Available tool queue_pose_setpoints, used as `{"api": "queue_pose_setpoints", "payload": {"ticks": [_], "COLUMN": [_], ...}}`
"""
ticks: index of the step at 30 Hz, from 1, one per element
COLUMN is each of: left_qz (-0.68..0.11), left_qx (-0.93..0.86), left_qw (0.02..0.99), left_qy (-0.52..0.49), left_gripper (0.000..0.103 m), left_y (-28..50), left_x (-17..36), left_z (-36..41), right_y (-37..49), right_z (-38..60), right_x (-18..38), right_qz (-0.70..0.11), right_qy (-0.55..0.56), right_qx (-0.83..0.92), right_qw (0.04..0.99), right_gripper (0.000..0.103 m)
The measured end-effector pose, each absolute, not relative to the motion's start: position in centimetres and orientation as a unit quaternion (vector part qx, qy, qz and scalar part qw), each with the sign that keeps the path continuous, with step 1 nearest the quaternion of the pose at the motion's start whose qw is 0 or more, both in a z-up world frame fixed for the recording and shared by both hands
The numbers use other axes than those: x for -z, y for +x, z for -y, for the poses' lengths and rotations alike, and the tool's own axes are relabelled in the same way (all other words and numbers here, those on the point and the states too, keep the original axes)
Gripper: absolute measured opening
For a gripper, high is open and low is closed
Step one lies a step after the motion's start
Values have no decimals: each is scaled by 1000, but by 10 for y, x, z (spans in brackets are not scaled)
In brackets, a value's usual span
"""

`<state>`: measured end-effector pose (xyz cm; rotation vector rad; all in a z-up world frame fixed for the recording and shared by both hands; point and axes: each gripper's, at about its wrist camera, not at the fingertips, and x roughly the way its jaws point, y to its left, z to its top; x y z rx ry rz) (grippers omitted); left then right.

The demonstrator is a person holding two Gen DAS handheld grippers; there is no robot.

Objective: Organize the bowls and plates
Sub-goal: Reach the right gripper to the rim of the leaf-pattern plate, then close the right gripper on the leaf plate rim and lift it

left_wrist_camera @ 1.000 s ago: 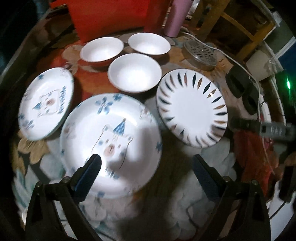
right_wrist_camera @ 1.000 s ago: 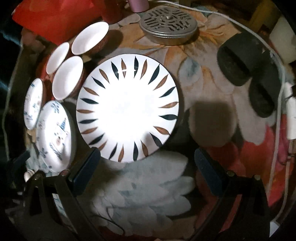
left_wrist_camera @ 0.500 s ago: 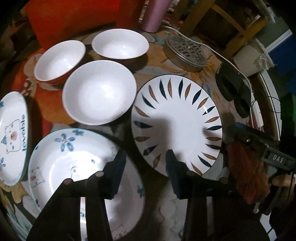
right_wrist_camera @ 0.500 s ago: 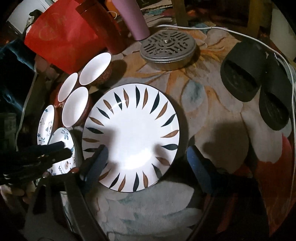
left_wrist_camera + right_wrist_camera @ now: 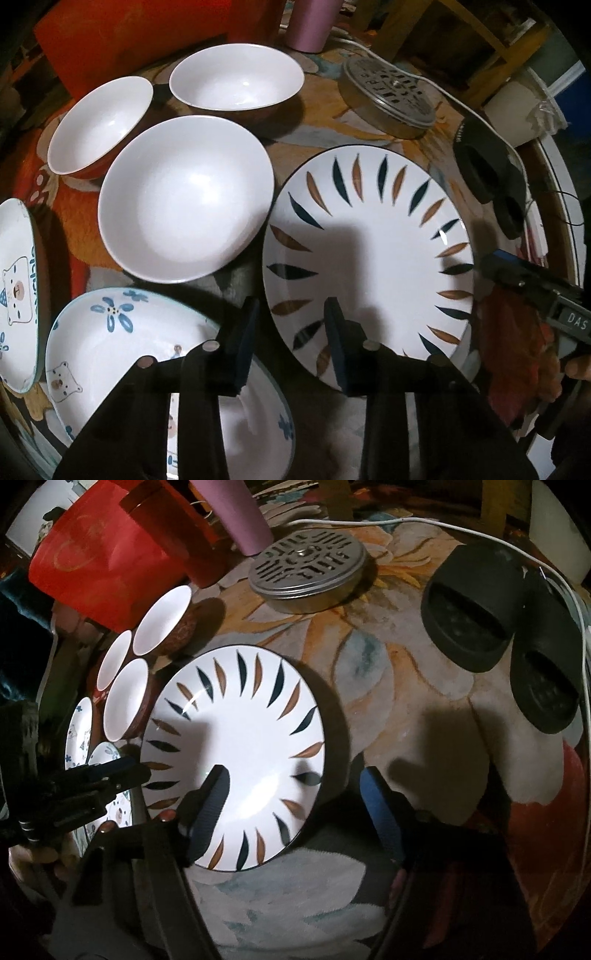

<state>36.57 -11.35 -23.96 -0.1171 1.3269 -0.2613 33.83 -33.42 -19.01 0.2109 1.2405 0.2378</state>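
Leaf-pattern plate lies flat; both tools have been closing around its rim, left tool narrow, right tool wider, neither pressing it.

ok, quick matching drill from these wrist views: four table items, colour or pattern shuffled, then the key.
Items:
1. big plate
2. nearest bowl
3. tumbler
4. slippers

Looks:
A. black
B. plain white inside
C. pink-purple
D. ring of dark and tan leaf marks

Pairs: 1-D, 2-B, 3-C, 4-A
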Motion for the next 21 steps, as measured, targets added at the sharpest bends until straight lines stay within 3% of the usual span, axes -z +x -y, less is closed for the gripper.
{"api": "queue_pose_setpoints", "payload": {"ticks": [4, 8, 12, 21], "left_qz": [-624, -627, -627, -612], "left_qx": [113, 110, 116, 127], "left_qw": [771, 770, 769, 780], "left_qy": [-53, -43, -47, -28], "left_gripper": [24, 15, 14, 15], "left_y": [372, 372, 373, 365], "left_x": [250, 255, 256, 249], "left_z": [116, 115, 114, 119], "right_y": [346, 353, 356, 348], "right_z": [333, 333, 331, 332], "right_x": [201, 217, 230, 226], "right_qz": [-591, -608, -625, -618], "right_qy": [92, 93, 104, 90], "right_qx": [-108, -101, -114, -121], "right_qw": [794, 782, 765, 772], "right_gripper": [66, 51, 22, 17]}}
